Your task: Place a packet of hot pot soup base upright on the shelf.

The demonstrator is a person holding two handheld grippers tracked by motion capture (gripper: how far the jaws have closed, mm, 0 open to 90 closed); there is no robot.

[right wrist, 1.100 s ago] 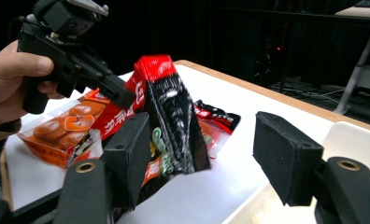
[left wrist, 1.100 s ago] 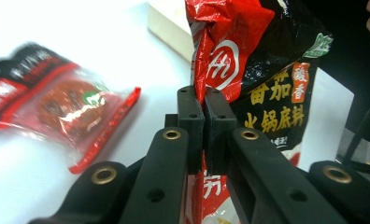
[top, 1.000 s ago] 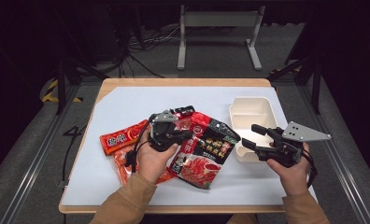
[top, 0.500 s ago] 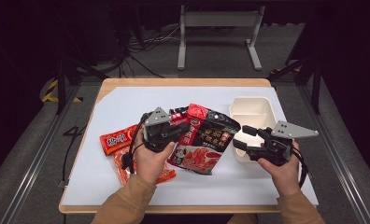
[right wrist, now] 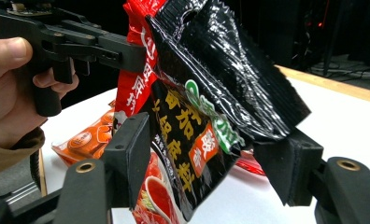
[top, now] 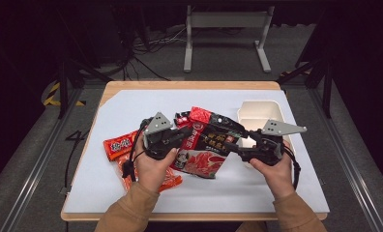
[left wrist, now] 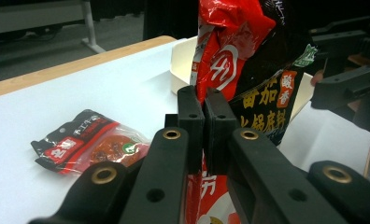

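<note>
I hold a glossy soup-base packet between my two grippers, above the counter.

My left gripper [left wrist: 202,135] is pressed closed on the red edge of the black and red packet [top: 206,142], a crinkled shiny foil pouch, lifted over the white counter [top: 112,121]. My right gripper [right wrist: 211,172] stands wide open, its flat black pads on both sides of the packet's lower corner. Smaller clear packets [left wrist: 87,144] lie flat on the counter, and a cream rectangular box [top: 257,113] stands just behind.
</note>
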